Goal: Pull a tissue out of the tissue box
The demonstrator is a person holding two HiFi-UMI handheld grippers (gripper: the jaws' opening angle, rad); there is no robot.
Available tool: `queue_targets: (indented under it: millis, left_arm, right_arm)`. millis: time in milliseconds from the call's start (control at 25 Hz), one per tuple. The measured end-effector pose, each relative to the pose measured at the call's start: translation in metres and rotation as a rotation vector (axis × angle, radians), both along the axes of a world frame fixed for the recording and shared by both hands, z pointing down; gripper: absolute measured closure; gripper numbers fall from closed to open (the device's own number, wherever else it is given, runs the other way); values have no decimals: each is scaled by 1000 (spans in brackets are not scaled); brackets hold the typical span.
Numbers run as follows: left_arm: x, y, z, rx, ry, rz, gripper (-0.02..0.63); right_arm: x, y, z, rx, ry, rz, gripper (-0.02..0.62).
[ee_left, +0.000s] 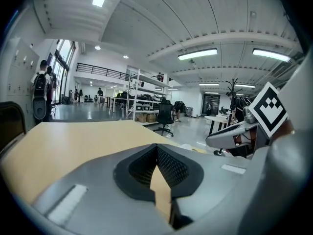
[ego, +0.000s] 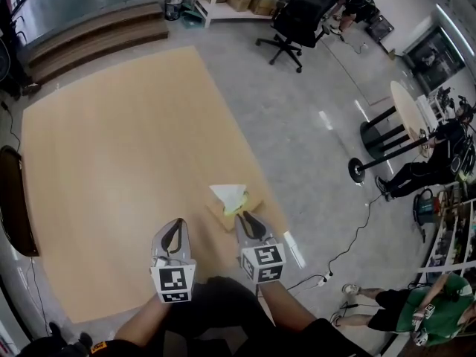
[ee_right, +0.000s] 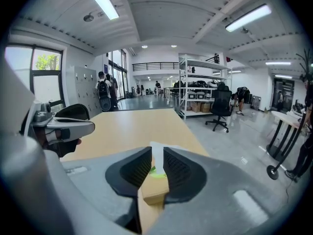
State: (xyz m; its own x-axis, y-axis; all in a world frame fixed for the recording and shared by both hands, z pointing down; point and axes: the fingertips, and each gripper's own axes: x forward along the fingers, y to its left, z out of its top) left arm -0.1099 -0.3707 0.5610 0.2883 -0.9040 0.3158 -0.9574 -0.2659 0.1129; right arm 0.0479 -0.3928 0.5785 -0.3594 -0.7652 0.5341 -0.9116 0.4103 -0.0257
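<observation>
A tan cardboard tissue box [ego: 222, 216] sits near the right edge of the wooden table [ego: 119, 162]. A white tissue [ego: 227, 193] stands up from its yellow-green slot. My right gripper [ego: 242, 217] is at the box's near side, its jaws a narrow gap apart. In the right gripper view, the tissue [ee_right: 157, 161] shows through that gap above the box [ee_right: 154, 194], just beyond the right gripper [ee_right: 157, 153]. My left gripper [ego: 178, 224] hovers over bare table to the left of the box. The left gripper [ee_left: 156, 149] has its tips touching and holds nothing.
The table's right edge [ego: 279, 214] runs close beside the box. A dark chair [ego: 15, 199] stands at the table's left side. On the grey floor are a black office chair [ego: 297, 17], a round table [ego: 405, 110] and people at the right [ego: 428, 303].
</observation>
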Motion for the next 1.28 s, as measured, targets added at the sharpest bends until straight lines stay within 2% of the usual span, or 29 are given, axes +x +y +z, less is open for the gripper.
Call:
queue_targets:
  millis: [320,760,920,1120,1280]
  left_arm:
    - [-6,-13,20,-34,-33,-47,588]
    - [-10,-28,45,-118,-27,-113,588]
    - [-9,-28,50,-141,-26,-112,588]
    - [-5,-28,53,-147,-30,-97,588]
    - [-2,-28,48,-132,-36,-90,588]
  right_arm:
    - [3,-28,43,-97,61,-52,520]
    - [3,-43,84,-228,107,-117,514]
    - [1,-44,88,-245,114,-126,520]
    - [3,-46,92,-242,154,-124,587]
    - [2,-47,84,-218,127,-116,597]
